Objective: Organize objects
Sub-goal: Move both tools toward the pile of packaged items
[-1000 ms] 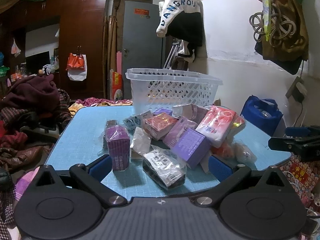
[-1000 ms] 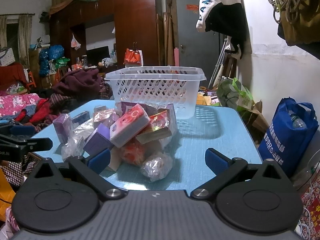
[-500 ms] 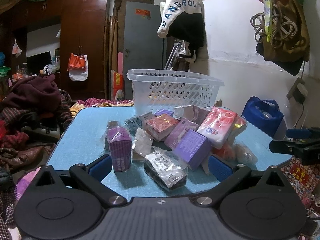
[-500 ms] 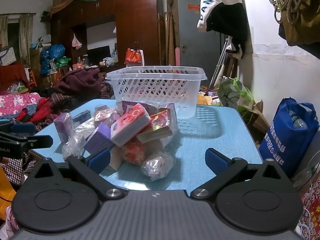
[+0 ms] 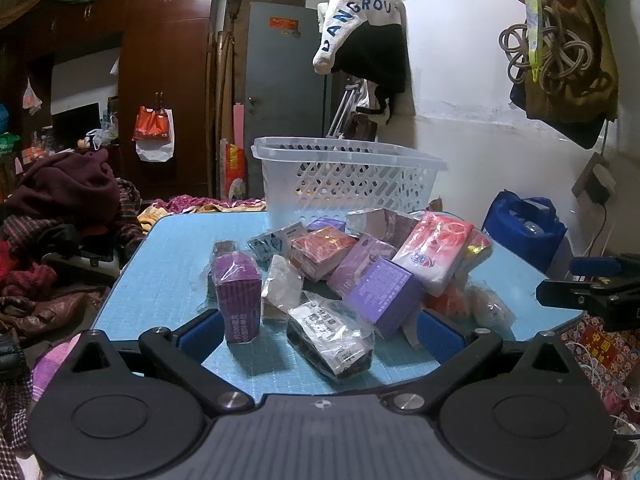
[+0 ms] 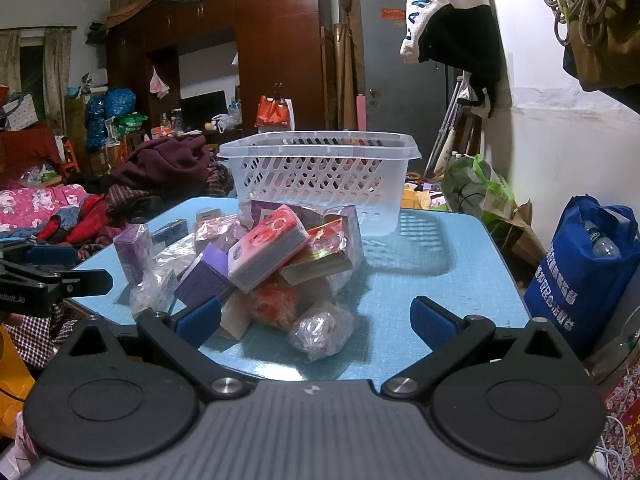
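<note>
Packets heaped on your light-blue desk (image 5: 168, 264) lie dead ahead of both unclenched, empty grippers, left gripper (image 5: 320, 330) nearest the clear-wrapped black packet (image 5: 330, 338), right gripper (image 6: 318, 320) flanking the crinkled clear-wrapped bundle (image 6: 320, 328).

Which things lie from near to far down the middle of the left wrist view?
Left gripper → clear-wrapped dark packet → purple box → red box → white basket.

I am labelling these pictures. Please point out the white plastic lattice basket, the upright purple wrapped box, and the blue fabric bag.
white plastic lattice basket (image 6: 320, 192): right wrist view, front wall.
upright purple wrapped box (image 5: 239, 304): left wrist view, front face.
blue fabric bag (image 6: 576, 280): right wrist view, printed side.
</note>
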`<state>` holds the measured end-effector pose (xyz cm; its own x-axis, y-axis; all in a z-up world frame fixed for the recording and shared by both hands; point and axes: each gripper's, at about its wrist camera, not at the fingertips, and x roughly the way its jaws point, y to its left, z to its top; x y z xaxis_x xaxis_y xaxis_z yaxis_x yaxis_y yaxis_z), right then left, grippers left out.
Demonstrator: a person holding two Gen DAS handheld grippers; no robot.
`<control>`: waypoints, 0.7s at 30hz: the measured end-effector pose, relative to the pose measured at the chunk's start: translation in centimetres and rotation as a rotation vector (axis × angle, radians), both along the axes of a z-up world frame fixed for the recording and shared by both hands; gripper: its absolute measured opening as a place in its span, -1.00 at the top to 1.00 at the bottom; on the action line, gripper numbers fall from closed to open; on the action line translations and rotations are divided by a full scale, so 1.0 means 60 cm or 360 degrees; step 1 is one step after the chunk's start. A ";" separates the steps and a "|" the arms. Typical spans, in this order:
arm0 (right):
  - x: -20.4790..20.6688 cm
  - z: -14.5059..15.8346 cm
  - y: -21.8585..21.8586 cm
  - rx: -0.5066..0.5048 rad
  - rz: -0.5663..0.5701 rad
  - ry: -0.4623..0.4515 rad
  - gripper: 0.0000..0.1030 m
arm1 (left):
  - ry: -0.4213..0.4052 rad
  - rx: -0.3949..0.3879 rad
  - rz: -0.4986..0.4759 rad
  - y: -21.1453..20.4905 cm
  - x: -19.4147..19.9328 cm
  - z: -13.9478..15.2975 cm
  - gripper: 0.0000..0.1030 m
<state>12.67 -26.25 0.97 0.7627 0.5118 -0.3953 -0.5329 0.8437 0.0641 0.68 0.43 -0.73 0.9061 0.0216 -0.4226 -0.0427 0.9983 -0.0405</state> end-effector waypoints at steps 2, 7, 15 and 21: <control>0.001 -0.001 0.001 -0.0012 -0.0001 0.0004 -1.00 | 0.0003 0.0002 -0.0002 -0.002 0.001 0.000 -1.00; 0.002 -0.002 -0.001 -0.0022 0.0000 0.0036 -1.00 | -0.0032 0.0007 -0.0013 -0.002 0.000 0.000 -1.00; 0.008 -0.006 -0.006 0.0030 0.0040 0.0068 -1.00 | -0.0123 0.0002 0.0034 0.011 0.007 0.006 -1.00; 0.012 -0.010 -0.012 0.0083 0.0042 0.0087 -1.00 | -0.0075 0.0033 0.0044 0.017 0.019 -0.005 -1.00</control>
<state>13.37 -26.99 0.36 0.7266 0.5525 -0.4085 -0.5495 0.8241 0.1372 1.82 1.44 -1.00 0.9239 0.0550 -0.3786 -0.0687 0.9974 -0.0227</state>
